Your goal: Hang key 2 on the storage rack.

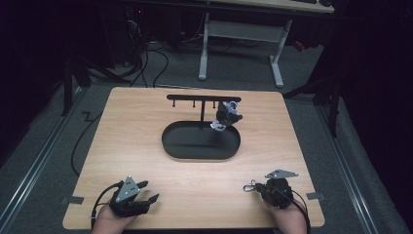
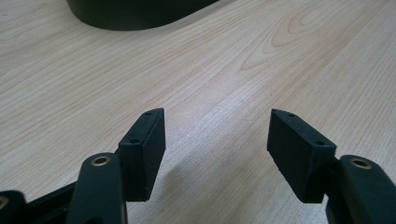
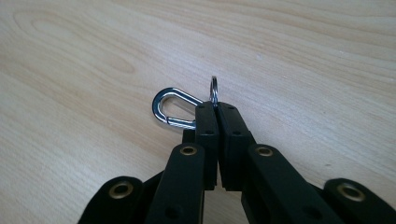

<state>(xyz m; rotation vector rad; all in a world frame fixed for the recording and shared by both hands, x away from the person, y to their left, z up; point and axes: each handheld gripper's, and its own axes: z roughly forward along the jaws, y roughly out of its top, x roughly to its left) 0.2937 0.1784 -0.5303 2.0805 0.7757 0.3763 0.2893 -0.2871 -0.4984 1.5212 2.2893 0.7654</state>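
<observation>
No readable text, labels, brands, numbers or signs anywhere: none on worktop, black tray, or gripper bodies.

Carabiner clip: polished metal, mirror-glossy, with a thin bright metal key ring. Right gripper: matt black plastic pads, brass-coloured rivets. Left gripper: same matt black plastic. Table: pale wood grain, smooth, satin. Far oval stand base: matt black, looks like metal.
</observation>
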